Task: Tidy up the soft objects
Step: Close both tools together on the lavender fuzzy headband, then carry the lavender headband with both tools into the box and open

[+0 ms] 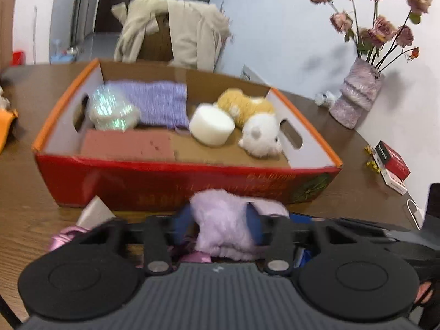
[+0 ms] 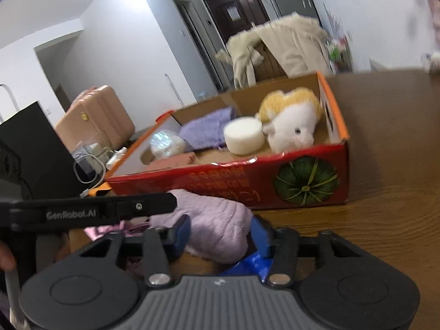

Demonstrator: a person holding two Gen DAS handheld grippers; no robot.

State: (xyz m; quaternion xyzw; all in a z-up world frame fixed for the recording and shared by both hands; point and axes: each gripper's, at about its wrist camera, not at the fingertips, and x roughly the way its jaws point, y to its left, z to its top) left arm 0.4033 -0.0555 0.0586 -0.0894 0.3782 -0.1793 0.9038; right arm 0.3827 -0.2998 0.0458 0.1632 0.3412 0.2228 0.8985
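A lilac fluffy cloth (image 1: 222,225) (image 2: 217,228) lies in front of the red cardboard box (image 1: 176,184) (image 2: 247,181). My left gripper (image 1: 221,224) is shut on one end of it. My right gripper (image 2: 220,233) is shut on the other end. In the box lie a purple knit cloth (image 1: 159,101) (image 2: 206,132), a shiny wrapped bundle (image 1: 112,110) (image 2: 166,144), a pink sponge (image 1: 126,143) (image 2: 172,162), a white foam cylinder (image 1: 211,128) (image 2: 243,136) and a yellow-white plush toy (image 1: 253,118) (image 2: 291,123).
The brown wooden table (image 1: 33,187) (image 2: 390,165) carries a vase of dried roses (image 1: 354,93), red and white small boxes (image 1: 393,167), a pink shiny bag (image 1: 63,236) and a blue packet (image 2: 247,268). A chair with a beige coat (image 1: 176,33) stands behind. A black box (image 2: 35,143) and cables sit at left.
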